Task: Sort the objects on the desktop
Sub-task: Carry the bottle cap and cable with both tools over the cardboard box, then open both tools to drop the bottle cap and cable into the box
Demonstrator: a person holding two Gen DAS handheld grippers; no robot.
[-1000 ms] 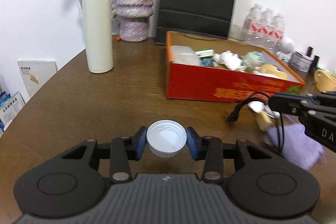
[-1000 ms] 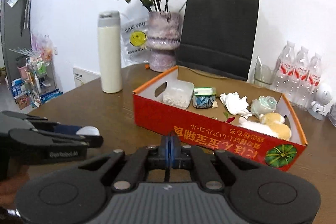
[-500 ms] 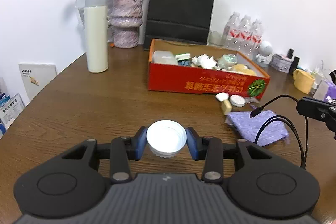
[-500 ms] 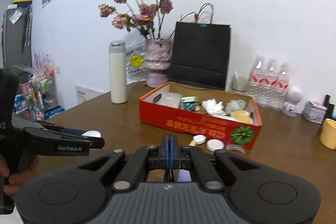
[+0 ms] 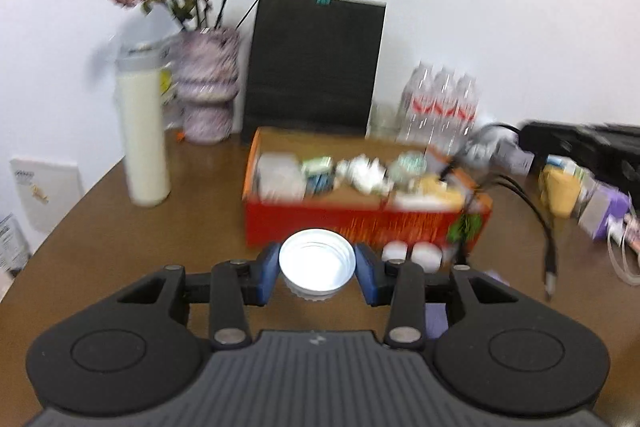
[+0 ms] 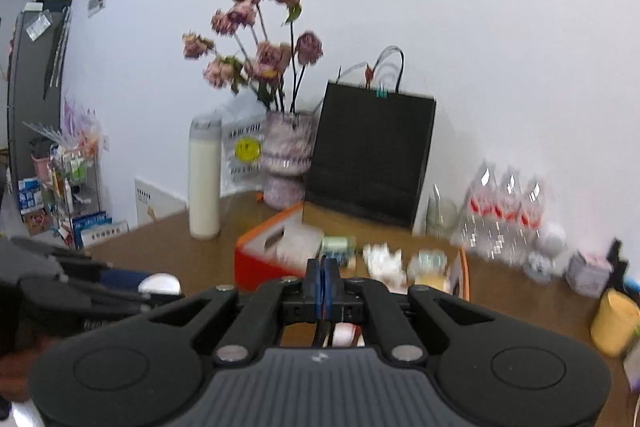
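Left gripper (image 5: 317, 269) clamps a white jar lid (image 5: 317, 263), lower centre of frame.
Right gripper (image 6: 323, 281) closed, jaws empty; red cardboard box (image 5: 360, 223) sits behind the lid at mid-frame.

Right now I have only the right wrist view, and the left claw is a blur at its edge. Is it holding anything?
Observer: Yes. The left claw grips a white cap between its blue pads, hollow side up.
Operator: Is my right claw shut on something?
Observer: A black cable hangs from it, plug dangling.
Operator: Anything loose near the box?
Observer: Two small white lids lie on the table just in front of it.
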